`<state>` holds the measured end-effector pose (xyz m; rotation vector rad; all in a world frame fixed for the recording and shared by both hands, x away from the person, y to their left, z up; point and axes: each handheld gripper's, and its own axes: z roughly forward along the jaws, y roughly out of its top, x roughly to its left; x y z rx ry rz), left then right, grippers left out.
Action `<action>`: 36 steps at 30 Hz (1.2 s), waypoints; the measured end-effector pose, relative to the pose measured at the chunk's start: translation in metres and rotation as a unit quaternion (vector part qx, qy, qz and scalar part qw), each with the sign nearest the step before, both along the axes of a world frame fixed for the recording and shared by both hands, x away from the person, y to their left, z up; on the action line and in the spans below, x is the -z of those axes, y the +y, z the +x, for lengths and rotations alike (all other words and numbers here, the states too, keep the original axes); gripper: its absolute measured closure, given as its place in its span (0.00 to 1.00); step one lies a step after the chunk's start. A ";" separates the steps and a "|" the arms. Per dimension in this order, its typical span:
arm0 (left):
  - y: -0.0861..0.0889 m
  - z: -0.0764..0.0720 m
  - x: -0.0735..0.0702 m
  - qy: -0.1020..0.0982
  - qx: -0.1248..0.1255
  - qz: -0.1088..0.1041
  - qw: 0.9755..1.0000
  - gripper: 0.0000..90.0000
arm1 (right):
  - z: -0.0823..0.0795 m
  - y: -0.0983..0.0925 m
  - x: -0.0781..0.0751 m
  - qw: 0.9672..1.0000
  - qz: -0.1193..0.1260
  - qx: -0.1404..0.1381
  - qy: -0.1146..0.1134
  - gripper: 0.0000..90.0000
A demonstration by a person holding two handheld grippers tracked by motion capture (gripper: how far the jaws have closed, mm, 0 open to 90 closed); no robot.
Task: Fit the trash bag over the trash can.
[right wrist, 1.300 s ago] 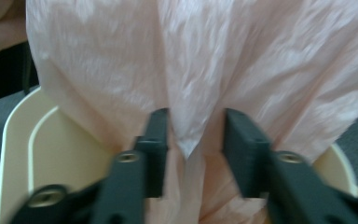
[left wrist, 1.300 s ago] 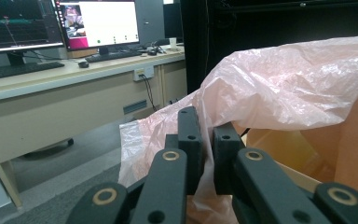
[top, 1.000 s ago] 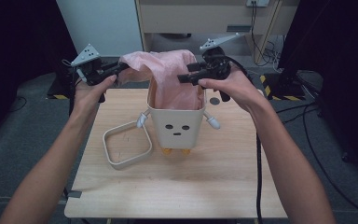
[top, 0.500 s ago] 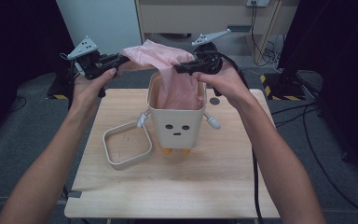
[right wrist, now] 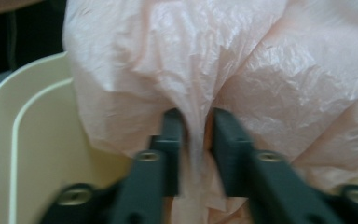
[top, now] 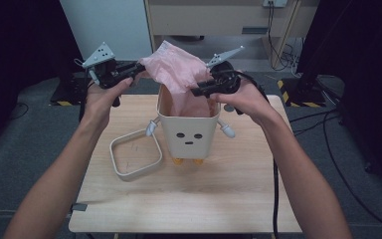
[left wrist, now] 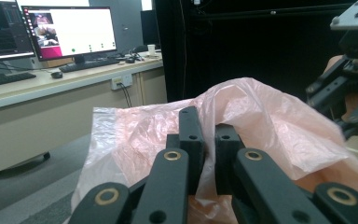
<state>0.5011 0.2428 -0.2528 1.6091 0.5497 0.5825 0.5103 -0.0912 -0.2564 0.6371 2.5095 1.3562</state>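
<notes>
A thin pink plastic bag (top: pixel 176 67) rises out of a cream bin (top: pixel 186 137) with a face and small arms. My left gripper (top: pixel 142 68) holds the bag's left edge up above the bin's back left; in the left gripper view the left gripper (left wrist: pixel 208 126) is shut on a pinch of film (left wrist: pixel 261 116). My right gripper (top: pixel 195 92) sits at the bin's right rim. Its jaws have just been opening, and in the right gripper view the right gripper (right wrist: pixel 196 123) stands slightly apart around a loose fold of bag (right wrist: pixel 191 60), above the bin's rim (right wrist: pixel 9 140).
A cream square ring (top: pixel 135 157) lies on the wooden table (top: pixel 189 199) left of the bin. Monitors (left wrist: pixel 70 32) stand on a desk beyond the table. Cables run over the floor at the right (top: pixel 338 124).
My right gripper has come down from above the bin to its right rim, and the bag's top has drawn into a peak. The left gripper has stayed about where it was.
</notes>
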 end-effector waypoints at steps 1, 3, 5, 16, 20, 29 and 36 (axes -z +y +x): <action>0.001 0.001 0.000 0.001 -0.001 -0.001 1.000 0.95 | -0.001 -0.002 -0.002 1.000 0.008 0.004 -0.002 0.64; 0.002 0.003 0.000 0.003 -0.002 0.001 1.000 0.96 | -0.002 -0.006 -0.006 1.000 0.025 0.010 -0.005 0.54; 0.002 0.004 -0.001 0.004 -0.003 0.002 1.000 0.96 | -0.003 -0.009 -0.011 0.999 0.042 0.009 -0.008 0.47; -0.003 0.008 -0.003 0.010 0.004 -0.011 1.000 0.96 | 0.008 0.014 -0.025 0.998 0.064 0.001 -0.003 0.39; -0.004 0.006 -0.004 0.008 0.011 -0.014 1.000 0.96 | 0.011 0.024 -0.013 1.000 0.031 -0.006 0.000 0.71; -0.001 0.001 -0.001 -0.001 -0.005 0.008 1.000 0.81 | 0.013 0.025 -0.010 1.000 0.027 -0.004 0.001 0.99; 0.002 0.001 0.007 -0.001 -0.023 0.012 1.000 0.50 | 0.015 0.018 -0.010 0.999 0.040 0.004 0.001 1.00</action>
